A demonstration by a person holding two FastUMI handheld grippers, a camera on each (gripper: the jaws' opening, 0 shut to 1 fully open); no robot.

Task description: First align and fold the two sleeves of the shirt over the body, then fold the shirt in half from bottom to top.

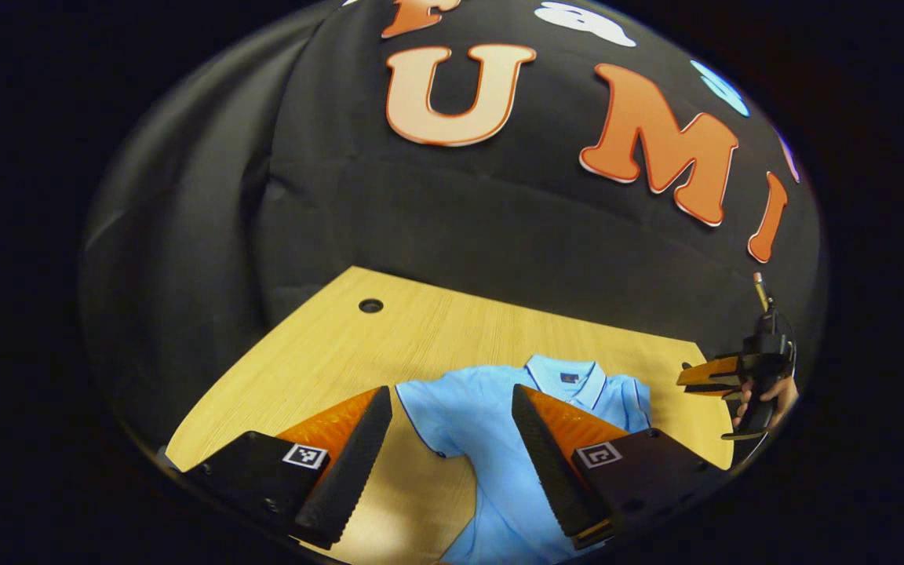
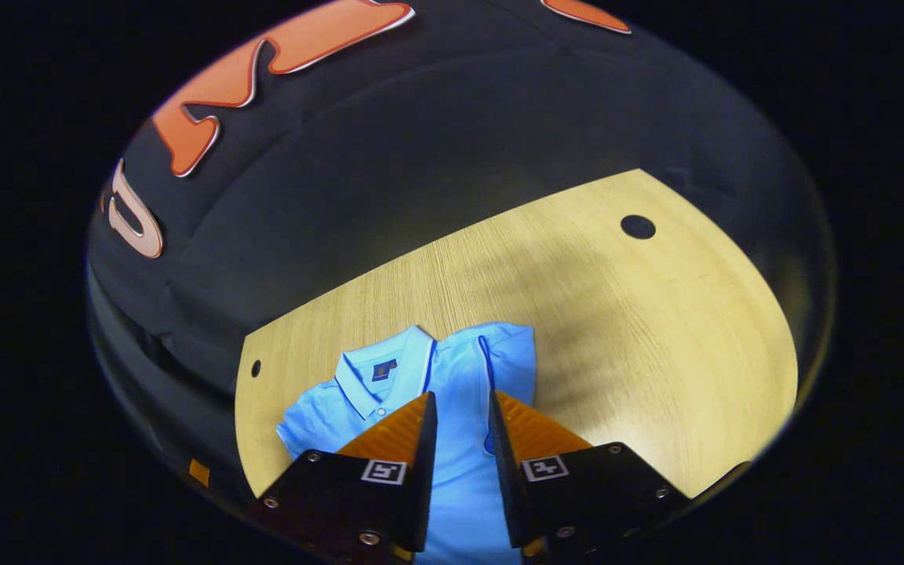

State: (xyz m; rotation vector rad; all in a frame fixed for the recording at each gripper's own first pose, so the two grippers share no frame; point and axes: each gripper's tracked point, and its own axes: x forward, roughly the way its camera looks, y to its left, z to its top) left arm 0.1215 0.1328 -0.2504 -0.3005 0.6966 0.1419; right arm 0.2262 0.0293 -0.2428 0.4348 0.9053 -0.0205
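A light blue polo shirt lies flat on the wooden table, collar toward the far wall. Its left sleeve is spread out to the side. In the right gripper view the shirt shows its other sleeve lying folded over the body. My left gripper hovers over the spread sleeve, open wide and empty. My right gripper hangs above the shirt's chest, its fingers a narrow gap apart with nothing between them. It also appears, held by a hand, at the table's right edge.
The tabletop has a round cable hole at the far left and another at the far right. Bare wood stretches to the shirt's right. Black cloth walls close in the back and sides.
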